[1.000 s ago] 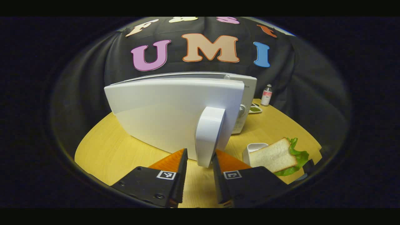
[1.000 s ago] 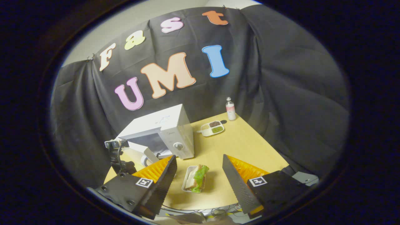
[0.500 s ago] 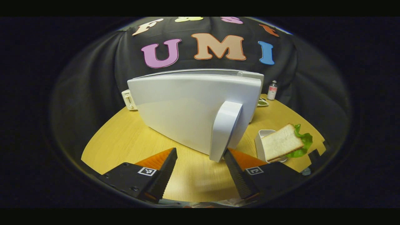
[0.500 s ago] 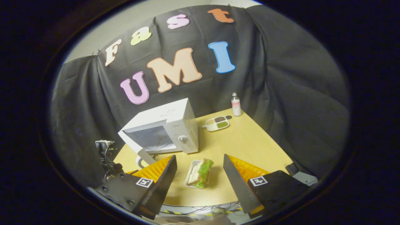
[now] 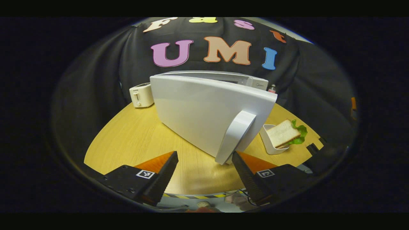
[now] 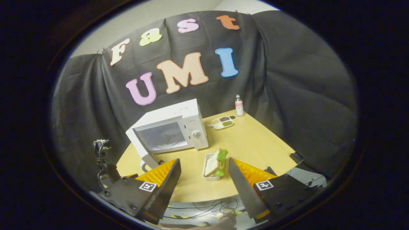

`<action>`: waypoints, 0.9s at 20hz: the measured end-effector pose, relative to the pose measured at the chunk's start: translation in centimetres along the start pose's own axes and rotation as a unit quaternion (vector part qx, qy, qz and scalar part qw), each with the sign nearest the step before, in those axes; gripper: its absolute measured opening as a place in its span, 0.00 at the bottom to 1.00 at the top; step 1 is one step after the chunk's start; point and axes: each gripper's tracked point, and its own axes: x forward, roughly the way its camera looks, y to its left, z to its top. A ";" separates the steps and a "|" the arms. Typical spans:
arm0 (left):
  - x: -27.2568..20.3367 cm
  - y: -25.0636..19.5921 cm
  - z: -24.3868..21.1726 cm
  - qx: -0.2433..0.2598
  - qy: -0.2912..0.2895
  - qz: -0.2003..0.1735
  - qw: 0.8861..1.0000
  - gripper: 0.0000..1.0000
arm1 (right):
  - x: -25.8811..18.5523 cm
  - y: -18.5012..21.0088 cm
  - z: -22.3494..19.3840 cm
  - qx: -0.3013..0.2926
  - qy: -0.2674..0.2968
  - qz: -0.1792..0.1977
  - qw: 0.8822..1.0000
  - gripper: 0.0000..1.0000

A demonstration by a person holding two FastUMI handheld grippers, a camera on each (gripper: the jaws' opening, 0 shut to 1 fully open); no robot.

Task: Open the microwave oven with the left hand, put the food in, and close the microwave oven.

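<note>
We've got the white microwave (image 6: 169, 129) door (image 5: 204, 111) swung wide, its curved glossy handle (image 5: 235, 137) just ahead of the left gripper (image 5: 204, 174), whose fingers stand apart on nothing. The food, a white-bread sandwich with frilly lettuce (image 6: 216, 163), sits upright in a small white tray (image 6: 207, 167) on the wood-grain table (image 6: 255, 143), near the right gripper (image 6: 203, 179), also spread wide and empty. Next we'd straddle the tray's rigid walls, not the soft bread, and lift level into the cavity.
</note>
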 end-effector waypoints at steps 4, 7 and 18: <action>-2.7 3.8 -1.2 -0.009 -0.001 0.007 1.000 1.00 | -2.8 1.9 -2.7 0.002 0.012 -0.009 1.000 0.92; -4.3 7.3 -1.9 -0.018 -0.008 0.024 1.000 1.00 | -4.1 3.3 -3.6 -0.001 0.008 -0.009 1.000 0.92; -9.0 20.6 -3.7 -0.038 -0.022 0.140 0.989 0.99 | -5.0 6.3 -3.5 -0.025 -0.009 -0.003 1.000 0.92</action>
